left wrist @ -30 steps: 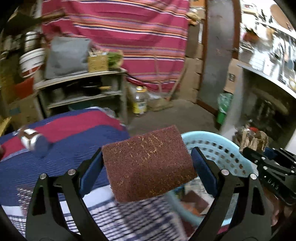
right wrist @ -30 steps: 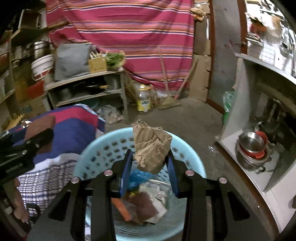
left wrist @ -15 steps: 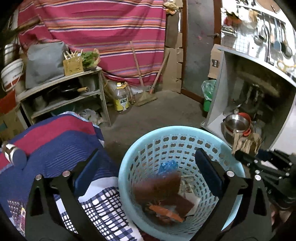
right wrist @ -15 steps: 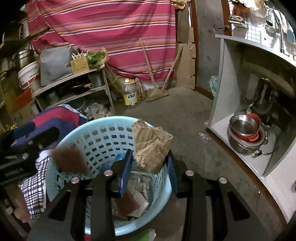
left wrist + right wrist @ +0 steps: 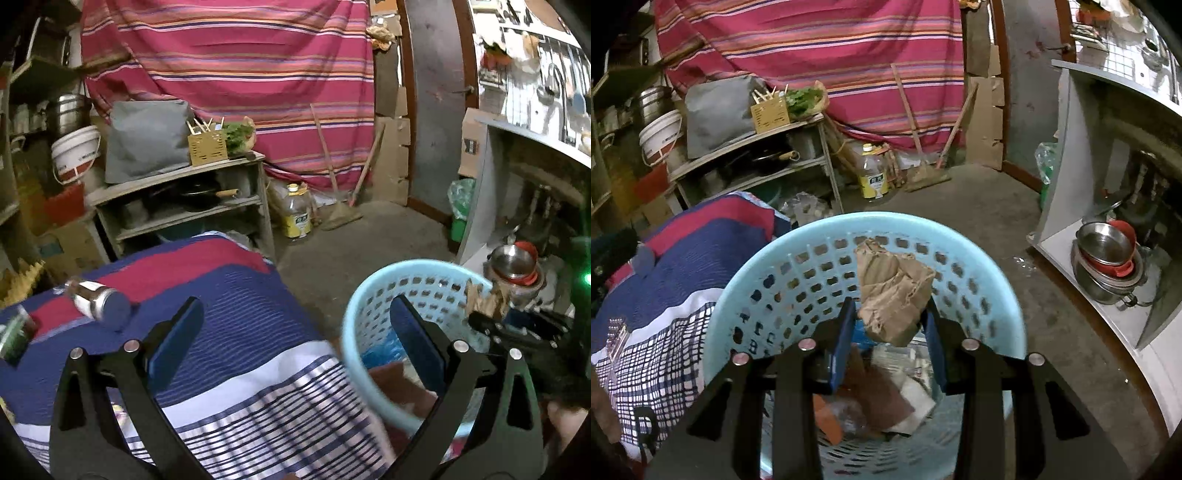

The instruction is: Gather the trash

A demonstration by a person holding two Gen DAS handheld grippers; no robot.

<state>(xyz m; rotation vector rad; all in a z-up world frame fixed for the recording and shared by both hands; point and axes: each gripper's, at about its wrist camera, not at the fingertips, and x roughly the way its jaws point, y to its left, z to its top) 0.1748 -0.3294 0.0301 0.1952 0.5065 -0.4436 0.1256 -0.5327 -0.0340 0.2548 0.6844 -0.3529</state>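
A: What changed on the left?
B: The left gripper [image 5: 295, 332], released and empty, has swung from over the basket [image 5: 354, 332] to above the striped cloth [image 5: 229, 306]; the scouring pad [image 5: 882, 395] now lies in the basket.
A: And right?
B: The right gripper [image 5: 890, 332] still clenches the crumpled brown paper [image 5: 892, 291] over the basket. Wooden shelf [image 5: 177, 177] left, concrete floor [image 5: 369, 236] beyond.

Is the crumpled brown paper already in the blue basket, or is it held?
Held. The right gripper clamps the brown paper above the blue basket.
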